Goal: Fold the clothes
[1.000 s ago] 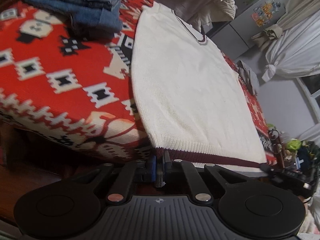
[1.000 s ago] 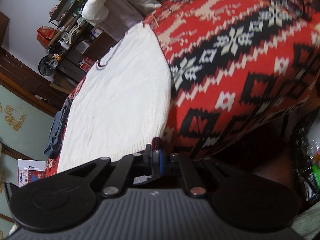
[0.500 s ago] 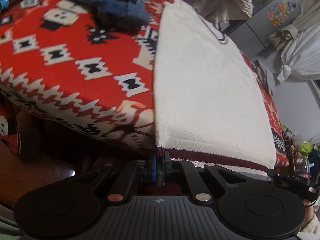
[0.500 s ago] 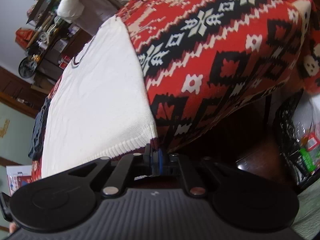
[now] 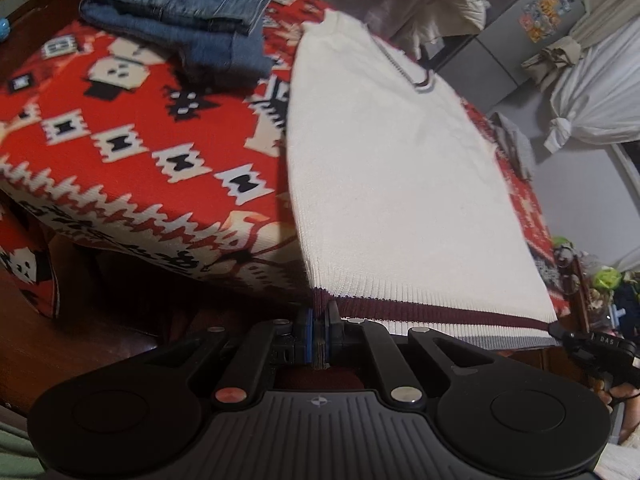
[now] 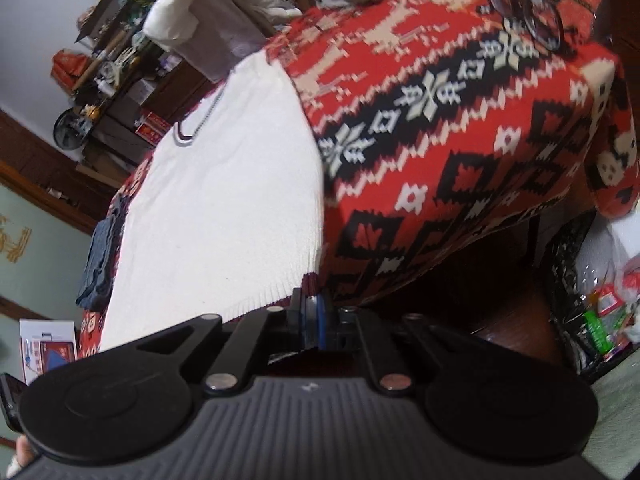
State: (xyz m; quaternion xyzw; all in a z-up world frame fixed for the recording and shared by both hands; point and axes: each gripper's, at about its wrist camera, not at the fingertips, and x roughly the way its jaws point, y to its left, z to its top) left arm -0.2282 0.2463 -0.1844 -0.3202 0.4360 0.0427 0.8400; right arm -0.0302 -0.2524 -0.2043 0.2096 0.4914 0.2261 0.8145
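Knitwear like this cream sweater (image 5: 392, 184) looks soft, limp and fairly light, so by my judgement it will sag and stretch wherever it is unsupported, and the firm ribbed hem (image 5: 432, 312) with its maroon stripe is the sensible place to hold it. Far left on the tabletop (image 5: 120, 128), which is covered by a red patterned cloth, lies a folded pile of jeans (image 5: 188, 28), well apart from the work. Next comes the left gripper (image 5: 319, 322), its fingers pinched together on the hem's left corner, just off the near edge of the tabletop. The sweater lies flat and spread from there, its long axis running away from the person: hem nearest, the V-neck collar (image 5: 416, 76) at the far end, pointing toward the clutter behind the tabletop. The hem stretches taut between the two corners. At its other end the right gripper (image 6: 316, 320) is likewise clamped on the right corner of the hem, with the sweater (image 6: 224, 200) lying to its left in that view. Beyond it, bare patterned cloth reaches to a pair of glasses (image 6: 524, 12) near the far corner. Holding both corners evenly should keep the knit square when lifted; a lopsided pull would likely skew it.
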